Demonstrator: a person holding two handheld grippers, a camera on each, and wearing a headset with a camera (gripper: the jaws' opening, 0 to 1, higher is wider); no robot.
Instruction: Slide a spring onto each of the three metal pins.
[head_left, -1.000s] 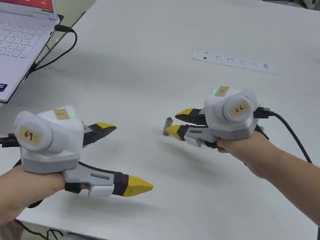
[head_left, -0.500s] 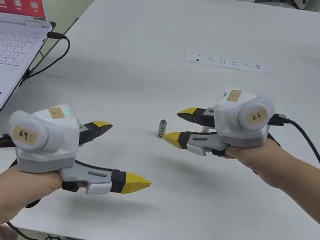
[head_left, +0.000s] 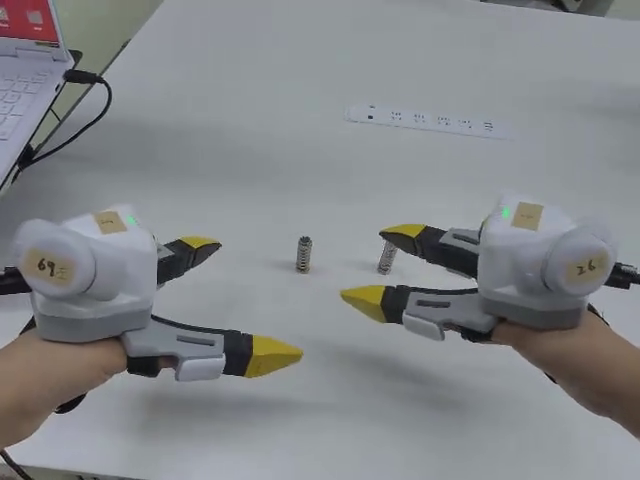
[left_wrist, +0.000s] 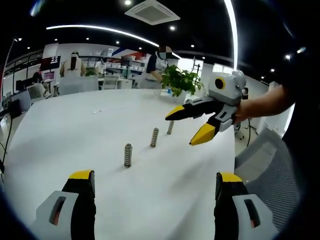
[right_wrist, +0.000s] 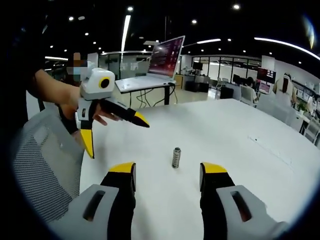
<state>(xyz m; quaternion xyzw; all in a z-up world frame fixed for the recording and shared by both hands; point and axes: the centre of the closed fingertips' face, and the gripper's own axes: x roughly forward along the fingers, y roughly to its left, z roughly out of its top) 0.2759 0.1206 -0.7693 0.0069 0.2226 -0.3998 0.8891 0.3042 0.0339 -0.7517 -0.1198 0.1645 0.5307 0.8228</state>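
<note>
- i'm working in an open-plan office, at a wide white table (head_left: 300, 60).
- a laptop (head_left: 18, 90) sits at its far left, a power strip (head_left: 430, 122) far across to the right.
- overhead: long strip lights (left_wrist: 100, 31), spotlights (right_wrist: 130, 8), a ceiling air unit (left_wrist: 152, 11).
- far off stand desks with monitors (right_wrist: 235, 91), a leafy plant (left_wrist: 181, 80) and people (left_wrist: 74, 66); a grey mesh chair (right_wrist: 45, 170) is near me.

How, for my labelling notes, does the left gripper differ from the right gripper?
The left gripper carries a tag reading 69; the right gripper carries 26. The right gripper's far finger is right beside an upright spring; the left gripper stands well away from it. Both are white with yellow-tipped fingers, open and holding nothing.
</note>
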